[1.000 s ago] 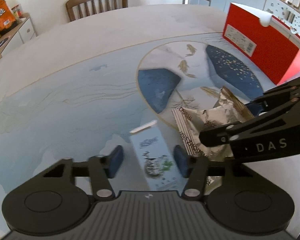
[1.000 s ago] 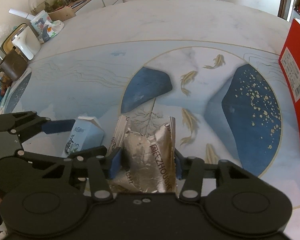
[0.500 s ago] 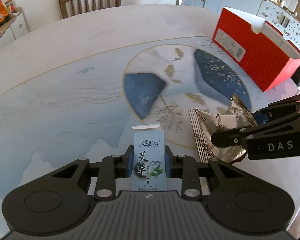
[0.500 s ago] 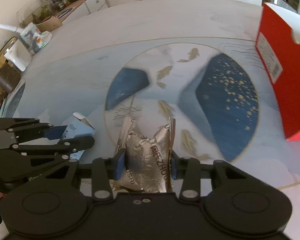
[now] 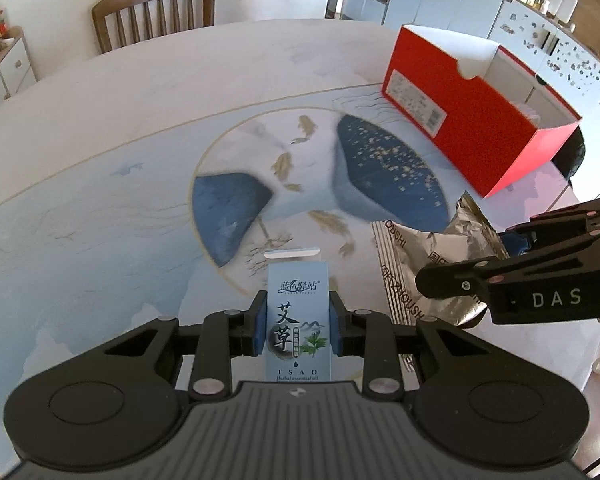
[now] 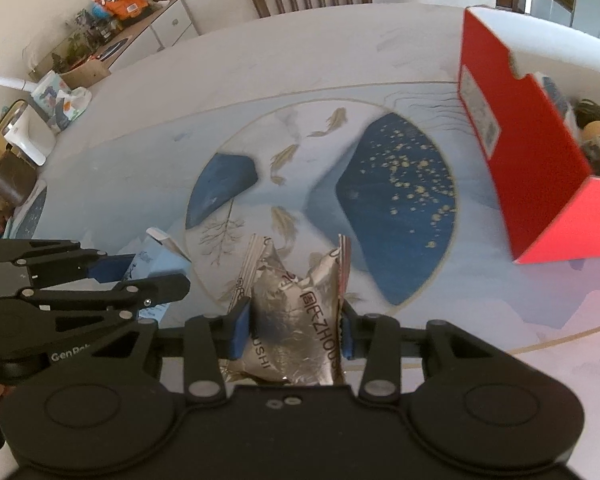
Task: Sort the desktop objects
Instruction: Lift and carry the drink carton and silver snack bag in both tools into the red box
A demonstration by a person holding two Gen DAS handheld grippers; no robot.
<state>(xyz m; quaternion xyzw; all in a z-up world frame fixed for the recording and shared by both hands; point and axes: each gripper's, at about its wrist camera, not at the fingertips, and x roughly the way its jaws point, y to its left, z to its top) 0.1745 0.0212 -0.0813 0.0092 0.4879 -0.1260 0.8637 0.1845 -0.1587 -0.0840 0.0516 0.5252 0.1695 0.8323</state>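
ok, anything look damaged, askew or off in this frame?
Two small things. The blue carton in the left gripper has its top flap sprung open. The silver foil pouch in the right gripper is badly crumpled. Nothing spilled.

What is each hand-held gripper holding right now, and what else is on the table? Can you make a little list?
left hand-held gripper: shut on the blue box
right hand-held gripper: shut on the silver packet
red box: open-topped, on the far right of the table
inside red box: some items, too blurred to name
beyond table: wooden chair
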